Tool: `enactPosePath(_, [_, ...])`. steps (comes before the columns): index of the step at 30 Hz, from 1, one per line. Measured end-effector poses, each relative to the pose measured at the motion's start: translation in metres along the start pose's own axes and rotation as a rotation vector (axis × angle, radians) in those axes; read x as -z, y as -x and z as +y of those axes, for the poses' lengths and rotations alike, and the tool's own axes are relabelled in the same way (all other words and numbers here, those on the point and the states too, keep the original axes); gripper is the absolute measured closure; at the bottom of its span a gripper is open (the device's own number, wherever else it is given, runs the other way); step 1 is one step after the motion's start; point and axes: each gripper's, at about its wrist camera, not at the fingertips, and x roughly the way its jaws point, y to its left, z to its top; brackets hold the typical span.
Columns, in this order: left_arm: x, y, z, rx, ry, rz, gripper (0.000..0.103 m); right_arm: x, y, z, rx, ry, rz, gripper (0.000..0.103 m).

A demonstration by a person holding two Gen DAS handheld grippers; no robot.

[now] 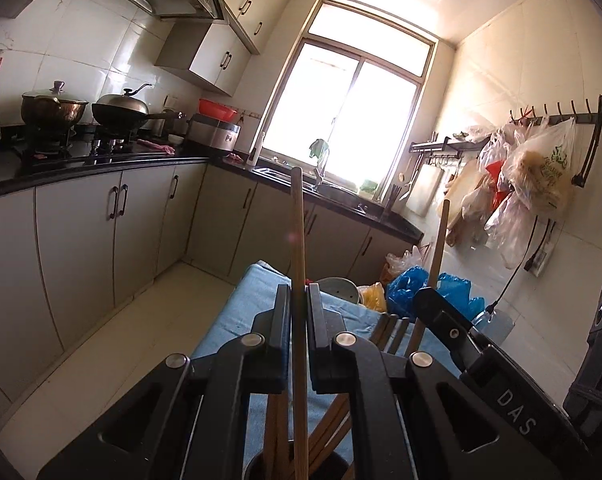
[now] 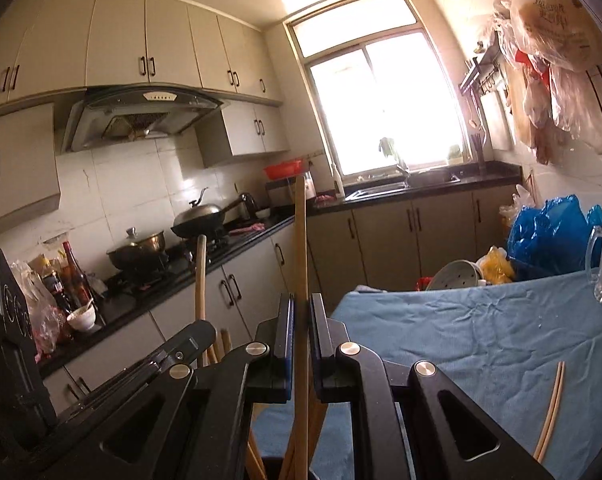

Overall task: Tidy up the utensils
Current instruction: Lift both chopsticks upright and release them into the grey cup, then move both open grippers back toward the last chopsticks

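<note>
- The left black two-finger gripper (image 1: pixel 299 300) is closed on a long, upright wooden chopstick (image 1: pixel 299 248); its lower end runs down into a dark round utensil holder (image 1: pixel 257 466) at the bottom edge of the left wrist view.
- The right black two-finger gripper (image 2: pixel 301 312) is likewise clamped on a second tall wooden chopstick (image 2: pixel 301 248), held upright. Its lower end drops toward the dark holder rim at the bottom of the right wrist view, though the tip is hidden.
- Several more wooden chopsticks (image 1: pixel 325 432) already lean inside the holder, which stands on the wrinkled light-blue tablecloth (image 2: pixel 461 332).
- A loose pair of pale chopsticks (image 2: pixel 551 408) lies flat on the cloth, to the right of the holder and well apart from it.
- Judged step: both sticks are being placed into the holder. Next, each gripper would need to lower its stick until it seats, then open and lift straight up without tipping the holder.
- The loose pair looks like the remaining pickup.
</note>
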Motion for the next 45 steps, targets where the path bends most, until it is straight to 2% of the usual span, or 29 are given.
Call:
enactPosePath(4, [0.002, 0.005, -0.001, -0.016, -0.004, 0.002, 0.096, 0.001, 0.008, -0.003, 0.008, -0.005, -0.011, 0.091])
enactPosePath(6, [0.002, 0.009, -0.002, -0.017, -0.004, 0.008, 0.096, 0.000, 0.011, -0.004, 0.010, -0.009, -0.011, 0.081])
enactPosePath(7, [0.002, 0.010, -0.003, -0.019, -0.005, 0.009, 0.095, 0.000, 0.013, -0.004, 0.014, -0.008, -0.012, 0.072])
enactPosePath(8, [0.002, 0.013, -0.004, -0.025, -0.008, 0.011, 0.094, -0.001, 0.015, -0.005, 0.019, -0.008, -0.014, 0.069])
enactPosePath(12, [0.003, 0.026, -0.011, -0.070, -0.034, 0.004, 0.069, -0.004, 0.028, -0.010, 0.030, -0.019, -0.016, 0.067])
enactPosePath(18, [0.007, 0.058, -0.023, -0.148, -0.076, -0.018, 0.049, -0.008, 0.058, -0.021, 0.053, -0.021, -0.036, 0.055])
enactPosePath(23, [0.020, 0.082, -0.032, -0.176, -0.076, 0.010, 0.047, -0.003, 0.087, -0.036, 0.096, -0.031, -0.045, 0.046])
enactPosePath(27, [0.031, 0.098, -0.048, -0.145, -0.071, 0.032, 0.046, 0.009, 0.111, -0.057, 0.156, -0.049, -0.012, 0.042])
enactPosePath(31, [0.046, 0.107, -0.076, -0.117, -0.139, 0.055, 0.043, 0.022, 0.135, -0.085, 0.229, -0.060, 0.017, 0.040])
enactPosePath(36, [0.077, 0.116, -0.108, -0.103, -0.205, 0.118, 0.033, 0.042, 0.166, -0.126, 0.322, -0.092, 0.097, 0.037])
enactPosePath(40, [0.103, 0.111, -0.125, -0.143, -0.261, 0.184, 0.033, 0.063, 0.179, -0.146, 0.358, -0.106, 0.157, 0.037])
enactPosePath(45, [0.126, 0.097, -0.138, -0.154, -0.350, 0.293, 0.033, 0.084, 0.182, -0.168, 0.373, -0.127, 0.244, 0.037])
